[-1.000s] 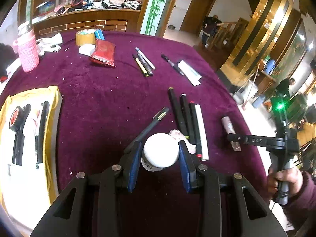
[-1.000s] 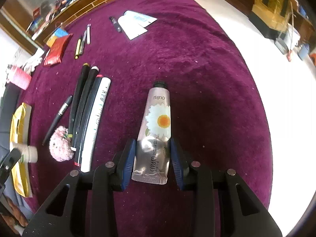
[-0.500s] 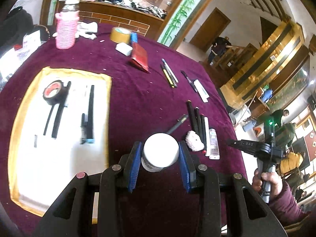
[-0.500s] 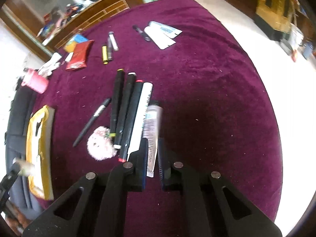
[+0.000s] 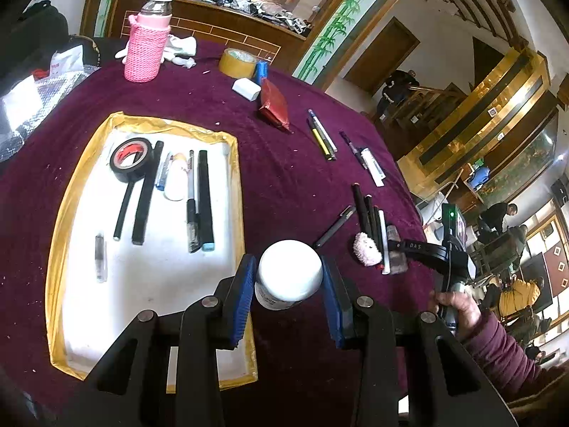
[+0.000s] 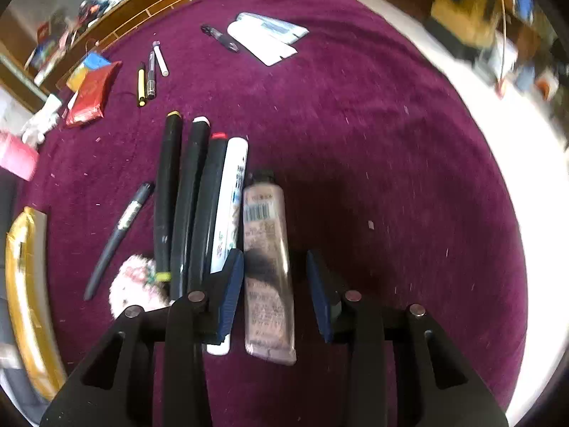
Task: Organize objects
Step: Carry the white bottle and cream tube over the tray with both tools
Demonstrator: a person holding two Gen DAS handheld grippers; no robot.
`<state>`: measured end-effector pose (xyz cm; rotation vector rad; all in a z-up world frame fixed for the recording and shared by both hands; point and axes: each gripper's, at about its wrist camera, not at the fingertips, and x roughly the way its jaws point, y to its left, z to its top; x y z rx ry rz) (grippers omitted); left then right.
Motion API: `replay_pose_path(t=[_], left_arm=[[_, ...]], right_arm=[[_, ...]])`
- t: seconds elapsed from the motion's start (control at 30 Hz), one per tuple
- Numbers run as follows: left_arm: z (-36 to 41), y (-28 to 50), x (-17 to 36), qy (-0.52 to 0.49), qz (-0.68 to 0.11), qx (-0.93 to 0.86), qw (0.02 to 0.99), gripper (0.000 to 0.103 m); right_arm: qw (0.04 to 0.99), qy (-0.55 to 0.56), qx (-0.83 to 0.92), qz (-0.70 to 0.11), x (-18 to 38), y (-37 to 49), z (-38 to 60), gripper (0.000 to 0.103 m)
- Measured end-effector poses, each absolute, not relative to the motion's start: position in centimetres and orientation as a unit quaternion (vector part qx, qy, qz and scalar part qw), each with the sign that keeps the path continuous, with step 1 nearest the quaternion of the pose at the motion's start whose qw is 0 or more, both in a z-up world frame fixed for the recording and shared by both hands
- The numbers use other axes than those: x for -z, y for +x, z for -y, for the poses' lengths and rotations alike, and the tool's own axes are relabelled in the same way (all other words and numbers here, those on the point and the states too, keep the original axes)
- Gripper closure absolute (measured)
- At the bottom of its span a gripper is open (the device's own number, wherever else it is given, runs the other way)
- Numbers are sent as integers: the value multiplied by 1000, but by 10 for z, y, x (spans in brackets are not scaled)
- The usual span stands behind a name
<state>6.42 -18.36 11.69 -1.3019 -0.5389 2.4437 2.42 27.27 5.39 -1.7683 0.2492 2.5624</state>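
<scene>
My left gripper (image 5: 288, 262) is shut on a small white bottle with a white cap (image 5: 288, 274), held above the purple cloth by the near right rim of the white tray (image 5: 236, 178). The tray has a yellow rim and holds a black tape roll (image 5: 129, 159) and several pens. My right gripper (image 6: 274, 253) points steeply down and its jaws are opening. A pinkish cream tube (image 6: 265, 220) lies flat between them, barcode side up, with a gap at the right pad. The tube rests against a white marker (image 6: 233, 192) at the end of a row of black markers (image 6: 192, 192).
A black pen (image 6: 121, 235) and a pink fluffy ball (image 6: 133, 284) lie left of the markers. Farther back are a red packet (image 5: 273, 105), thin pens (image 5: 322, 135), a yellow tape roll (image 5: 237, 62) and a pink-sleeved flask (image 5: 146, 49). The round table's edge (image 6: 498, 163) curves along the right.
My left gripper carried the white bottle leftward to the tray's edge. My right gripper shut on the tube, set it barcode up beside the white marker, and its jaws parted.
</scene>
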Motion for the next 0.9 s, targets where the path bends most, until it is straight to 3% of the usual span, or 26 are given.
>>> replay_pose_path(t=[0.07, 0.1, 0.13, 0.33, 0.43, 0.6, 0.9], left_arm=[[186, 64, -115, -458, 191, -853, 159, 72], [187, 64, -114, -459, 193, -853, 158, 72], [189, 64, -114, -459, 194, -853, 157, 72], [199, 64, -114, -460, 201, -851, 156, 72], [208, 66, -115, -461, 210, -849, 152, 72], [232, 72, -112, -466, 227, -845, 133, 72], [246, 80, -116, -454, 235, -848, 139, 72]], right_arm=[[13, -566, -823, -58, -54, 22, -267, 69], [10, -565, -823, -56, -54, 22, -266, 76], [0, -566, -822, -65, -55, 22, -268, 81], [-23, -563, -811, -157, -62, 40, -290, 83], [-39, -551, -811, -193, -76, 49, -293, 90], [-75, -537, -820, -184, -99, 55, -269, 91], [-46, -544, -820, -171, -90, 56, -270, 91]])
